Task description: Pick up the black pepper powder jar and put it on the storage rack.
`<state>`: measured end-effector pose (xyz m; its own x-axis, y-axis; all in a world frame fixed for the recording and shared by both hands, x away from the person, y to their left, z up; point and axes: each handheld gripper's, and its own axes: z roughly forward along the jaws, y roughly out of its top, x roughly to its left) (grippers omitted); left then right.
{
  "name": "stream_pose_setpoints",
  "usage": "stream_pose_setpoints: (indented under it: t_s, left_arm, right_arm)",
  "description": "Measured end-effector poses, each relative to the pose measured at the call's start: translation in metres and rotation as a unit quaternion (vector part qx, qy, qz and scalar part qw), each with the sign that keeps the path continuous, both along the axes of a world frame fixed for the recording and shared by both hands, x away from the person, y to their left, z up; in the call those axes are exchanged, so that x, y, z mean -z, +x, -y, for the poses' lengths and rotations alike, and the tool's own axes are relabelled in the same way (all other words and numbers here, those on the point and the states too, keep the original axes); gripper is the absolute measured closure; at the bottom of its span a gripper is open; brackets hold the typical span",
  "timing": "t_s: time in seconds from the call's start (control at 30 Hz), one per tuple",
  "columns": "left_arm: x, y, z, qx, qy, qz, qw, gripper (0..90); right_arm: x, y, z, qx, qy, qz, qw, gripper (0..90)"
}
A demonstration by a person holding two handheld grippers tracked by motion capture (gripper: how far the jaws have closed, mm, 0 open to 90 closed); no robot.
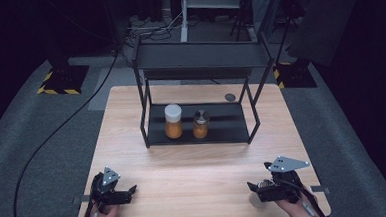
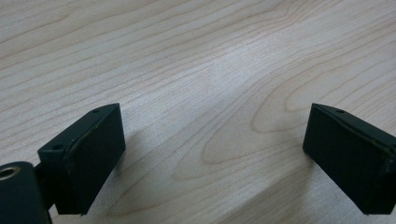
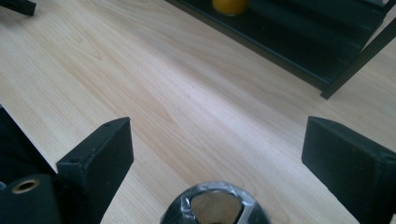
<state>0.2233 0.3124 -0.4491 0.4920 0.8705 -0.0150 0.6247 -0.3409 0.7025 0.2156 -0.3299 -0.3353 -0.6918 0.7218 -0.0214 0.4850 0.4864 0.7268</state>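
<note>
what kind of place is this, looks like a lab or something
Probably a lab or recording studio: a lone wooden table on grey carpet, cables trailing across the floor, yellow-and-black striped stand bases, dark surroundings, and a small black shelf rack holding two jars.

Two jars (image 1: 173, 121) (image 1: 201, 123), one rack (image 1: 197, 131), one table (image 1: 194, 163), two tongs (image 1: 131, 190) (image 1: 251, 187).

Left gripper (image 1: 128, 192) – jaws wide; right gripper (image 1: 254, 189) – jaws wide.
</note>
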Motion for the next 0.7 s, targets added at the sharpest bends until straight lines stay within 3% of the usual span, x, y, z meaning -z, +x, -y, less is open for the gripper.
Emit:
stream_pose_setpoints:
  t_s: [0.7]
  left_arm:
    - [0.000, 0.000, 0.000, 0.000, 0.000, 0.000, 1.0000, 5.8]
  right_arm:
    - [0.023, -0.012, 0.004, 0.010, -0.022, -0.022, 0.9995, 13.5]
